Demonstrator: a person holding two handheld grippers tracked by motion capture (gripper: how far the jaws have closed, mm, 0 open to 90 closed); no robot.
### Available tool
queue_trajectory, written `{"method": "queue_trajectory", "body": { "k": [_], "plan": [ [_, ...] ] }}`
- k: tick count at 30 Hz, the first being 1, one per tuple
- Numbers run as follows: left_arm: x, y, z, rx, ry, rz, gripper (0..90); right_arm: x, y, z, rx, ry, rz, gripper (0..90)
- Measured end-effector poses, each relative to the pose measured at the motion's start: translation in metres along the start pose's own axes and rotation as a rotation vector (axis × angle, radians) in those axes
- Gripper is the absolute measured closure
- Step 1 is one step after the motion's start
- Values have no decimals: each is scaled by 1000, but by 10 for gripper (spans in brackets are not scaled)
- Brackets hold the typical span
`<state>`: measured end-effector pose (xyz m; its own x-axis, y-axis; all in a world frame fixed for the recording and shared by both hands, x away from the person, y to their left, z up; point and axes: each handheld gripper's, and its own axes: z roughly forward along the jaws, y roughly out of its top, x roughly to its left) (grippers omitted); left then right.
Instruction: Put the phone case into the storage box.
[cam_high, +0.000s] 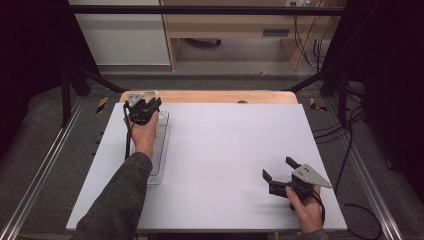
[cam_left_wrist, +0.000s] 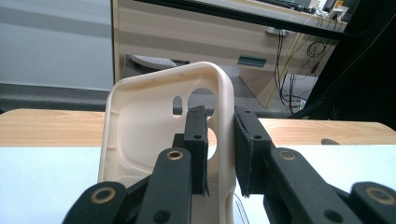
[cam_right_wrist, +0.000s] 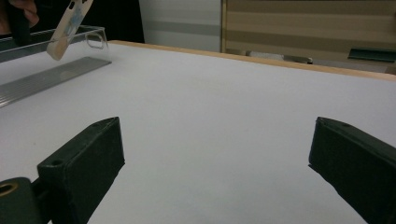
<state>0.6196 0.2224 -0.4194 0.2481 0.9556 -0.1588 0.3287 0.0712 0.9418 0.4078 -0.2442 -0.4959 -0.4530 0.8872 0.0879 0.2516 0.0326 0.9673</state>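
Phone case (cam_left_wrist: 154, 126), cream-coloured and open-backed with its camera cut-outs showing, is pinched by one side wall between the jaws of the left gripper (cam_left_wrist: 219, 149), which have closed down to a narrow gap on that thin edge. From the high view the left gripper (cam_high: 143, 111) holds it at the far left of the white table (cam_high: 225, 150), over the far end of a long clear tray (cam_high: 161, 150) that lies along the table's left side. The right gripper view catches the case (cam_right_wrist: 70, 25) hanging tilted above the tray (cam_right_wrist: 46, 77), clear of the surface. The right gripper (cam_high: 281, 176) sits near the front right corner, well apart from all this, jaws spread wide with nothing between them. To my eye the grip is the weak point: the pads bite only a slim strip of smooth wall, so the case could pivot or slide out if the hand tilts or jolts. A soft wall like that may also flex under the squeeze and spring loose. If it is lowered askew, its corner could catch the tray's rim and tip out onto the table.
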Motion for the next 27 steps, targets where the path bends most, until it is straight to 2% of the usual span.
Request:
{"method": "queue_trajectory", "body": {
  "k": [27],
  "plan": [
    [0,-3,4,13,-6,-11,744,-1,-1,0,3,-1,3,32]
  ]
}}
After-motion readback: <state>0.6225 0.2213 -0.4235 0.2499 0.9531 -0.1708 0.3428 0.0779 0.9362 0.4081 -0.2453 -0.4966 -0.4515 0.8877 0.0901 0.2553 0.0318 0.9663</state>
